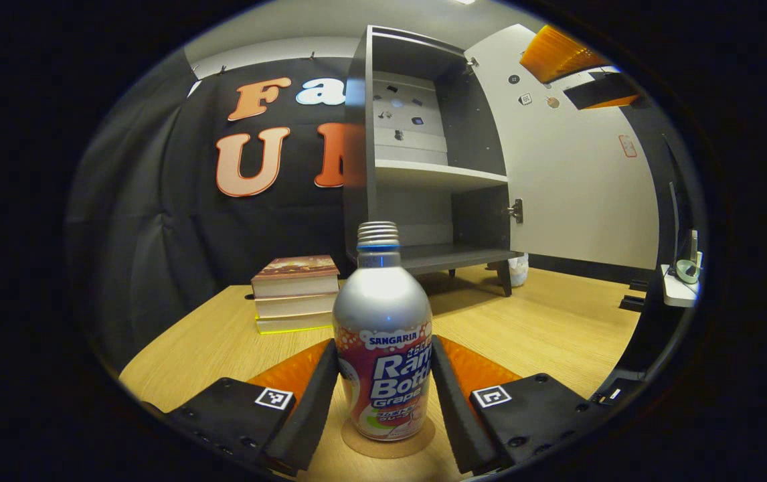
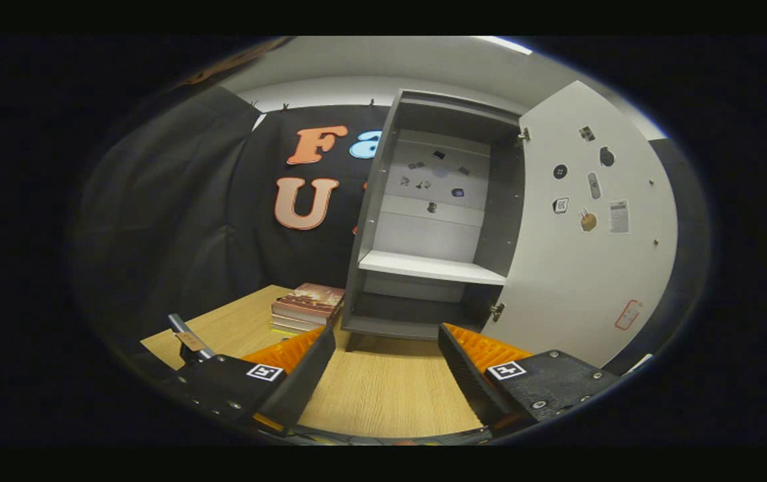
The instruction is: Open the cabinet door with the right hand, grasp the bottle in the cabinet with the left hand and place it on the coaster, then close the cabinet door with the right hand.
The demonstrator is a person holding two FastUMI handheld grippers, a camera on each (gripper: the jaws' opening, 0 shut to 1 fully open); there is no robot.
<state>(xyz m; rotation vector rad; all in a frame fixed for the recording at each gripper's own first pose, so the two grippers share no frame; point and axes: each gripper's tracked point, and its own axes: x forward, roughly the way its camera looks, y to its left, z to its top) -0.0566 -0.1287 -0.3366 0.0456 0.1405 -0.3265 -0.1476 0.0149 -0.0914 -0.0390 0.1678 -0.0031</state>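
Note:
A silver bottle (image 1: 383, 335) with a colourful label stands upright on a round brown coaster (image 1: 417, 443) on the wooden table, close in the left gripper view. My left gripper (image 1: 384, 348) is shut on it, one finger pressing each side of the label. Behind it the grey cabinet (image 1: 423, 167) stands with its white door (image 1: 577, 174) swung wide to the right and its shelves bare. In the right gripper view my right gripper (image 2: 387, 341) is open above the table with nothing between its fingers, facing the cabinet (image 2: 423, 268) and the open door (image 2: 584, 268).
A stack of books (image 1: 296, 291) lies left of the cabinet on the table (image 1: 544, 321), also seen as books (image 2: 306, 304). An orange and black piece of equipment (image 1: 561, 53) hangs high on the right. A small white side shelf (image 1: 681, 291) is at the far right.

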